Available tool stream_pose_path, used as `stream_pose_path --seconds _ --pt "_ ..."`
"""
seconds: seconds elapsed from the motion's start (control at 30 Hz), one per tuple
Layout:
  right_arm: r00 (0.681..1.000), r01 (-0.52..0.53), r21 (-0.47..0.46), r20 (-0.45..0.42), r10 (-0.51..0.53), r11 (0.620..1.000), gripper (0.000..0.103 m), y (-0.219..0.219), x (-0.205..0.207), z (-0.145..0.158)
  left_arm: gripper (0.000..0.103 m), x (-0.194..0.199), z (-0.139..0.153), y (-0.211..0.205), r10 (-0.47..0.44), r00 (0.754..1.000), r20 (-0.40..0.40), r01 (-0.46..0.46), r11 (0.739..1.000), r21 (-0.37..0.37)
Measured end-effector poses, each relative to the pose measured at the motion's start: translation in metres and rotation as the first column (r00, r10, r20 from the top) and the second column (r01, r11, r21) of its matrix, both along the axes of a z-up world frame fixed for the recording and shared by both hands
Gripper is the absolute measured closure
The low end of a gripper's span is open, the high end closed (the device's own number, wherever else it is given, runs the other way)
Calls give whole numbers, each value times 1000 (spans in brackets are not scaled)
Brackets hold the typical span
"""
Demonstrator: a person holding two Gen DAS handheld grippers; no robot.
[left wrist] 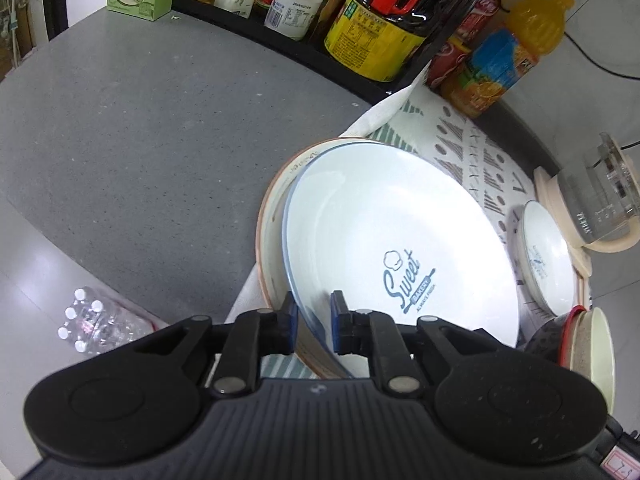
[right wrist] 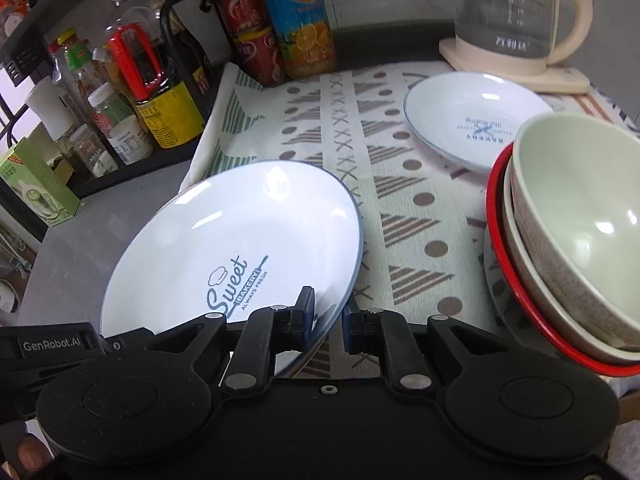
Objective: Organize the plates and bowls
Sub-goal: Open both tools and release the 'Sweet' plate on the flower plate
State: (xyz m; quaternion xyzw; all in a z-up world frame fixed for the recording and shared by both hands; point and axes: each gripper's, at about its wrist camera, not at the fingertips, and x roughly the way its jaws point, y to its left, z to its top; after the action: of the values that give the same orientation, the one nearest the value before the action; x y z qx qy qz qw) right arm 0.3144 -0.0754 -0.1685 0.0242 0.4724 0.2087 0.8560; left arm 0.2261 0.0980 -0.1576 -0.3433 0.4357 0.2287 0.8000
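On the grey table (left wrist: 132, 128) lies a patterned cloth (right wrist: 404, 216), and the dishes stand on it. At its left end the white plate (left wrist: 384, 232) with the blue "Sweet Bakery" print lies on top of a second plate with a brown rim (left wrist: 267, 216); the white one sits a little off to the right, so the brown rim shows on the left side.

Both grippers are at the near edge of the white plate. The left gripper (left wrist: 314, 322) has its jaws pressed on the near left part of the rim, one pad above and one below. The right gripper (right wrist: 327, 320) pinches the near right part of the rim in the same way. In the right wrist view the plate looks tilted, with its far edge higher than the cloth.

A small white dish (right wrist: 476, 120) with blue print lies apart, at the far right of the cloth, just in front of a glass kettle (right wrist: 516, 12) on its cream base. Near the right edge three bowls (right wrist: 568, 240) are nested: a pale green one inside, a speckled one, and a red-rimmed one outside.

Behind the cloth stand bottles (left wrist: 380, 24) and cans on a black rack.
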Motion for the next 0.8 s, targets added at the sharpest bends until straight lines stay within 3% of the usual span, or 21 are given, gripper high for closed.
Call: stream_pose_path --seconds 0.13,0.27,0.37,0.43,0.8 --pt "1000 4 10 -17 -4 1000 90 0 2 -4 89 2 2 6 20 1000 -22 -21 999 -32" --pt "1000 5 8 -22 -4 1000 90 0 4 -5 87 2 7 8 23 999 -37 -23 1000 -16" --pt "999 7 7 -34 -7 1000 90 1 7 -8 78 1 14 8 29 999 -45 -28 999 15" --pt "999 18 11 -48 -17 1000 89 0 8 -11 66 0 18 10 33 999 -39 -32 999 24" --pt "997 -13 6 -72 13 1000 84 4 4 -13 49 -3 25 8 42 999 -33 -40 999 33"
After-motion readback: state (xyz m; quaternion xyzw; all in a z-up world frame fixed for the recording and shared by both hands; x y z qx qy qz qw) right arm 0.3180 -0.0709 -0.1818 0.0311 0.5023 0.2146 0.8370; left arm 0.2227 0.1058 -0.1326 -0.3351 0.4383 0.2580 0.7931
